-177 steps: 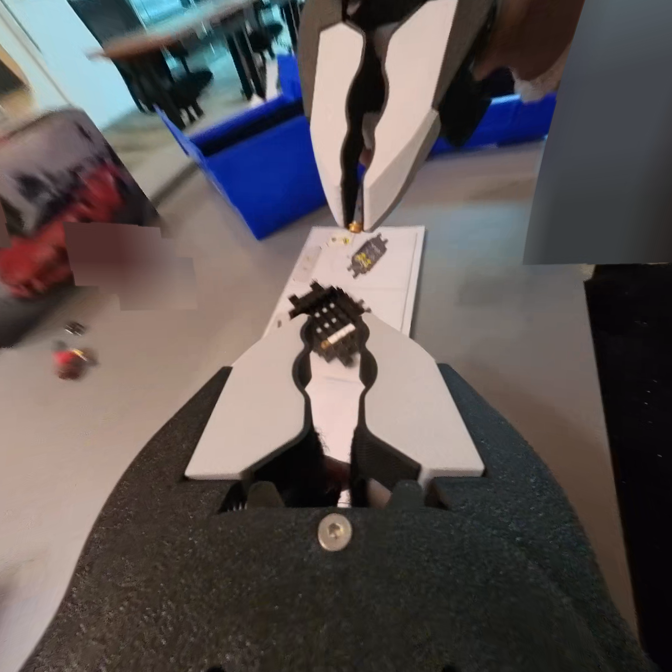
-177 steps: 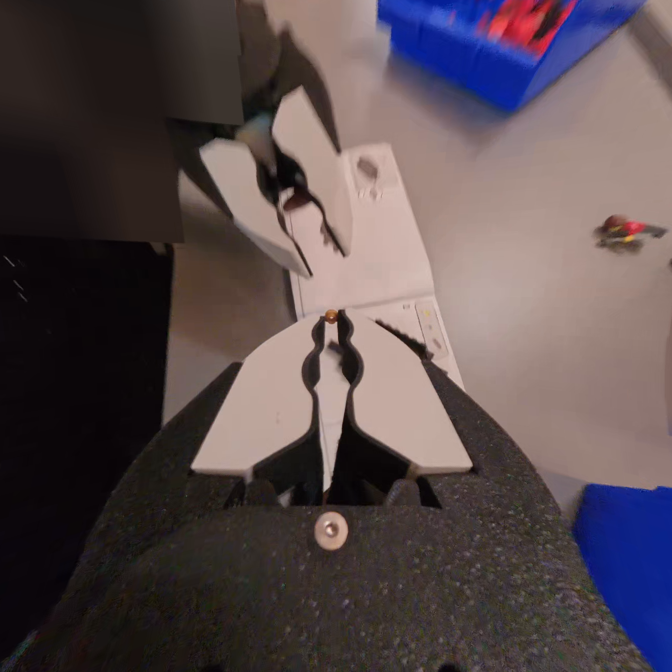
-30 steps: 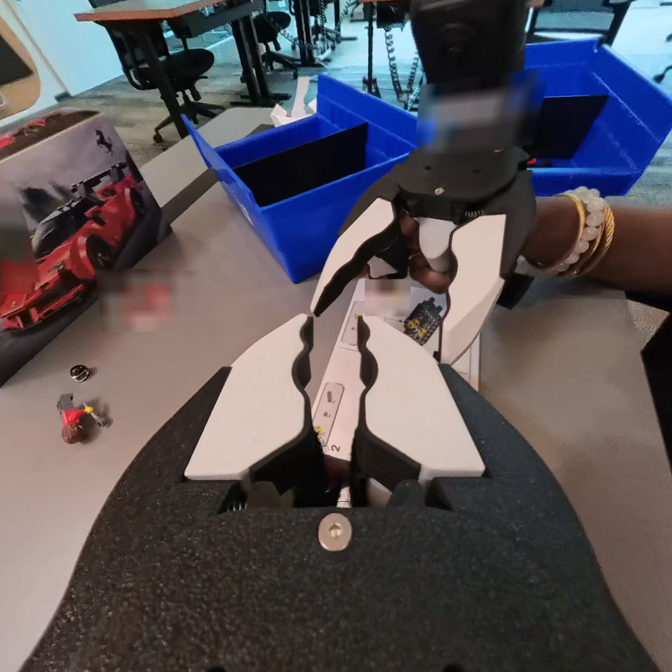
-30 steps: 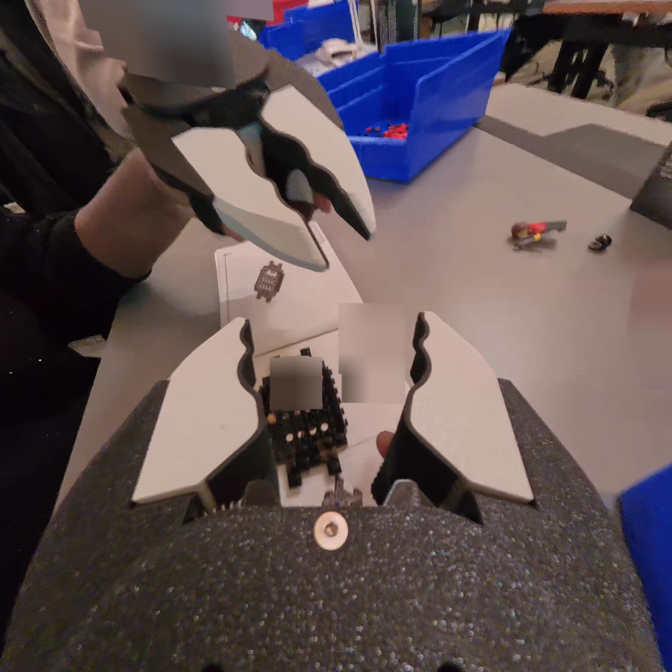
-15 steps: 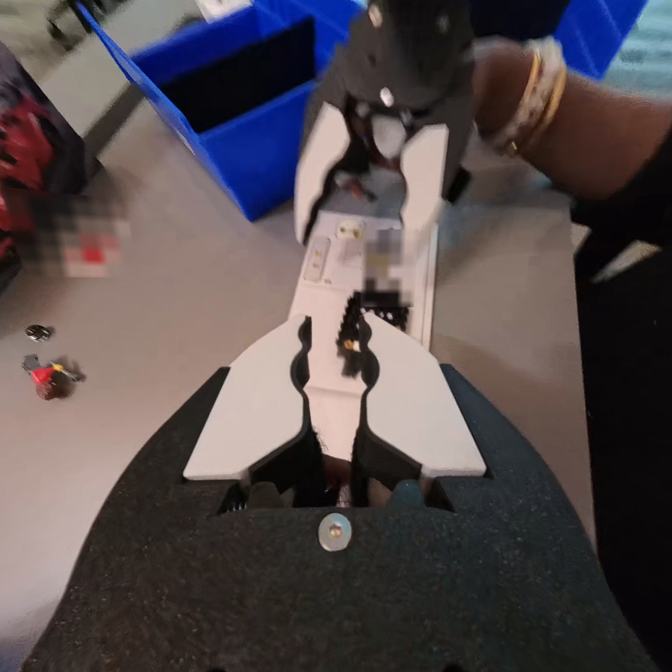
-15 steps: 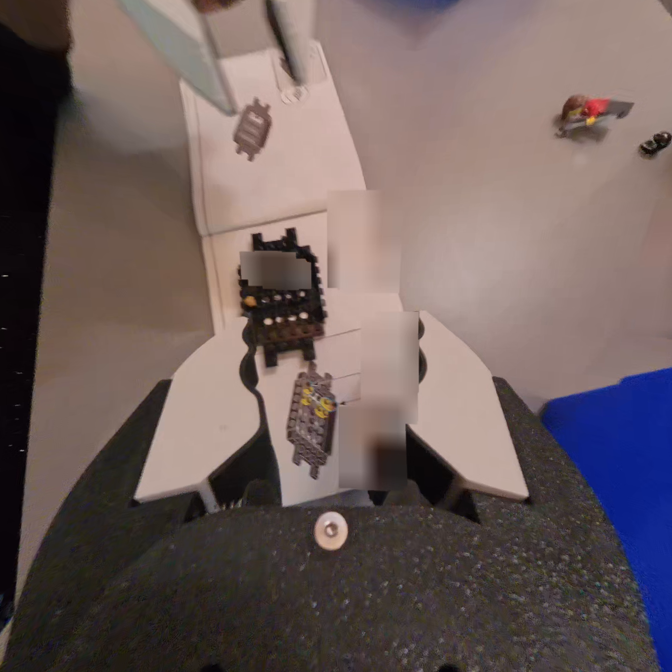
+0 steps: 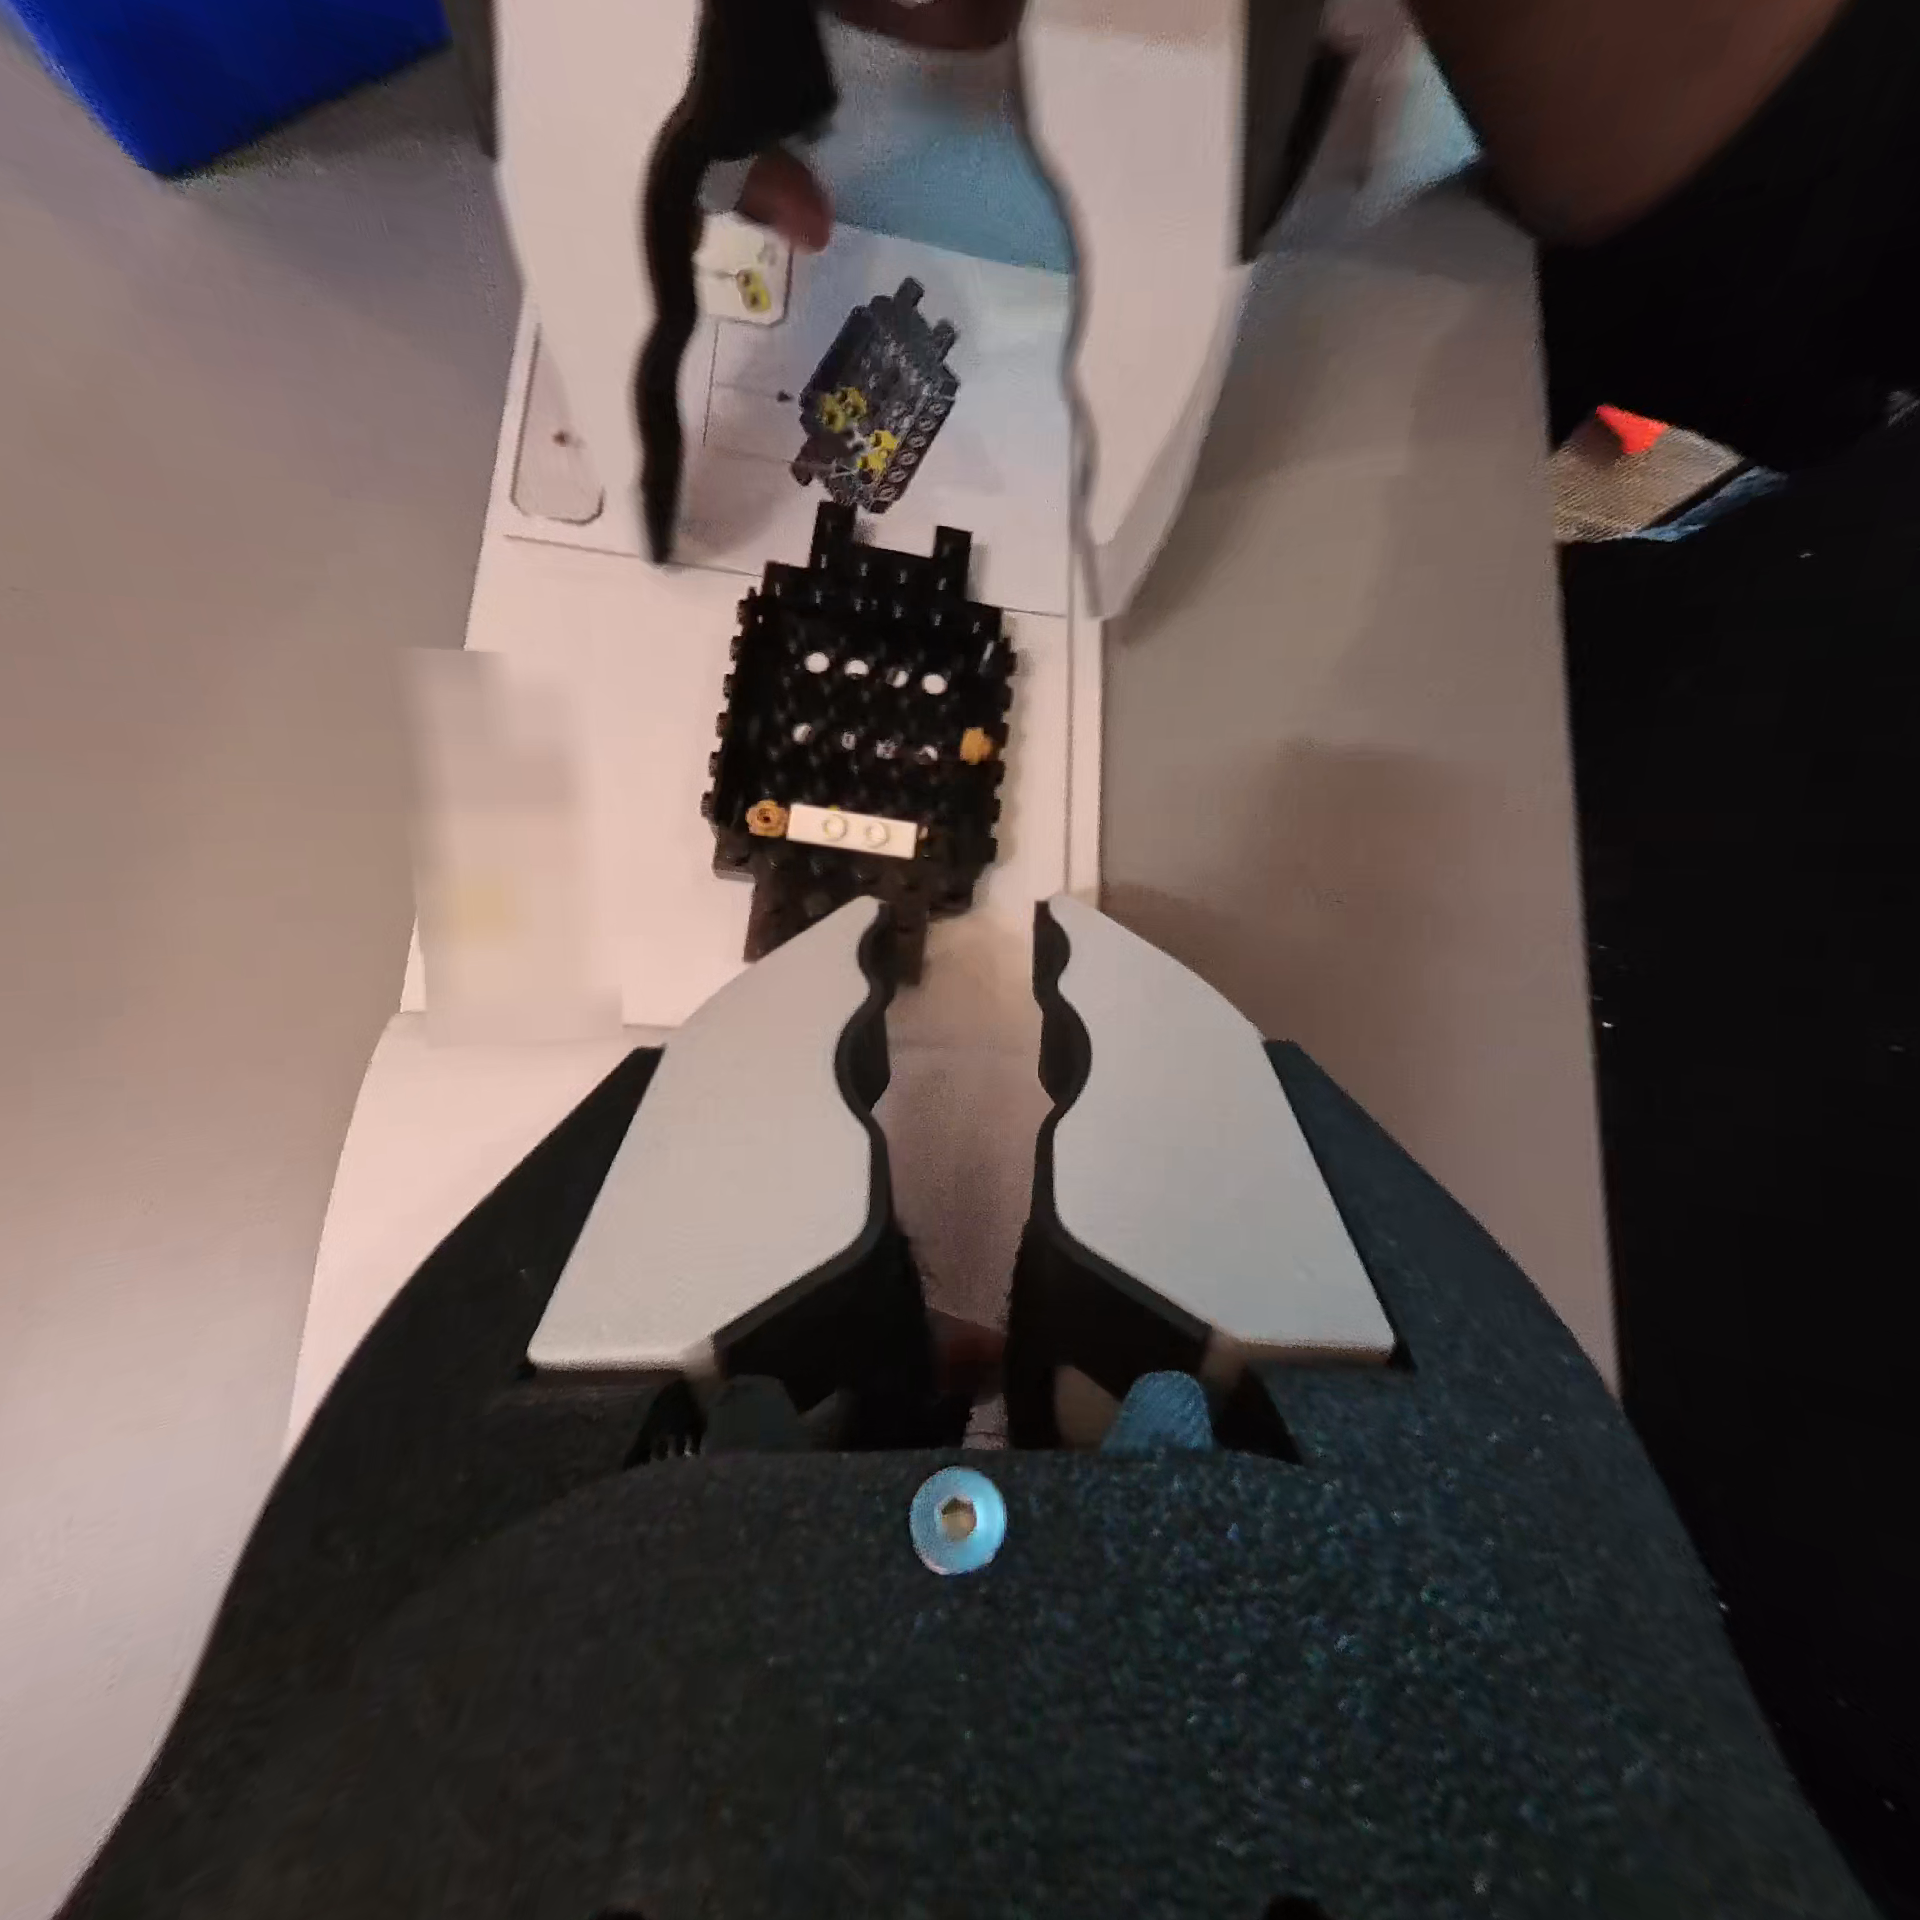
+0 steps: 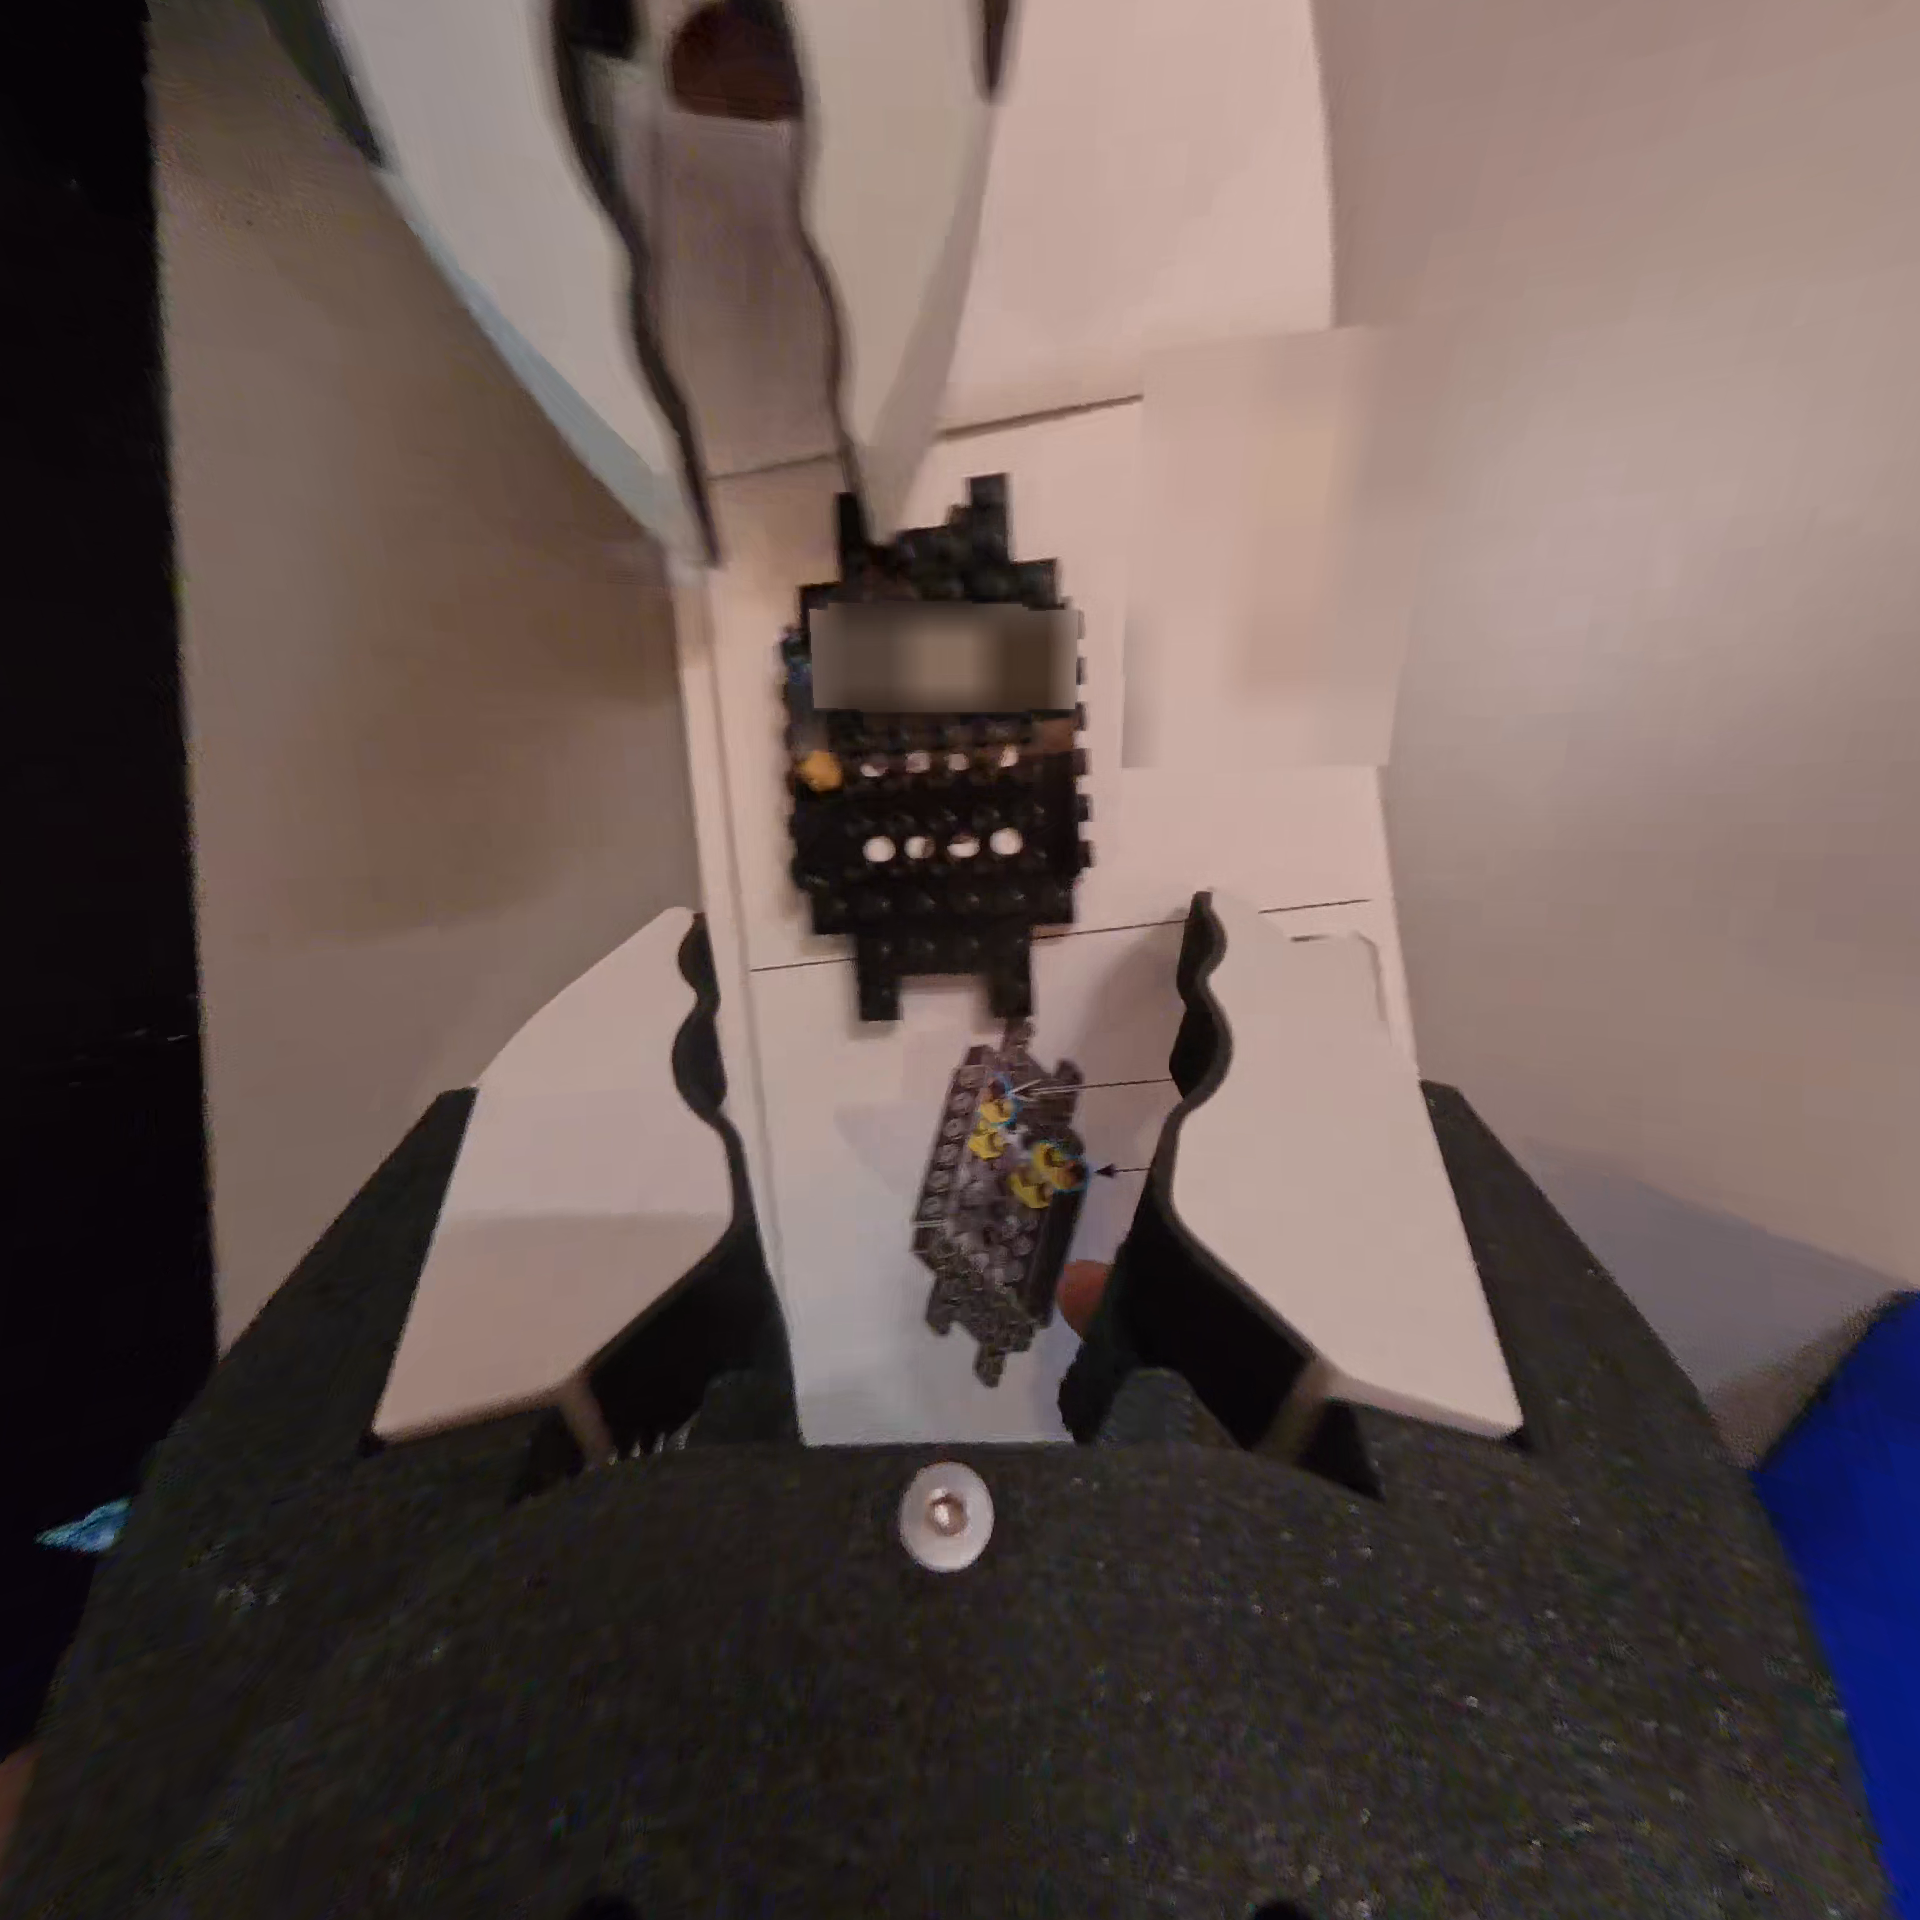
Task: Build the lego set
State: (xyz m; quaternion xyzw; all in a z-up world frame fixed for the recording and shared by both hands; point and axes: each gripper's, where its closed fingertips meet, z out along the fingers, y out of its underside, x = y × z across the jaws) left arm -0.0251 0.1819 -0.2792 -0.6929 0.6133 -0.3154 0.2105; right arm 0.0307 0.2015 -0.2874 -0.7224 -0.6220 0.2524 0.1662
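black brick plate (image 7: 868, 727) lies flat on booklet (image 7: 582, 644), long axis running gripper to gripper. l gripper (image 7: 954, 914): jaws part open, nothing held; plate's near end just ahead, its tab beside the l fingertip, no clamp seen. r gripper (image 8: 940, 914): jaws wide, nothing held, plate just beyond tips. l nearer. grey table (image 7: 1299, 675) under booklet.

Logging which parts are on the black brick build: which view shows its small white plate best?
The left wrist view: the white plate lies sharp on the near end of the black build, next to a tan stud. In the right wrist view a blurred patch covers that end of the build, so no plate shows.
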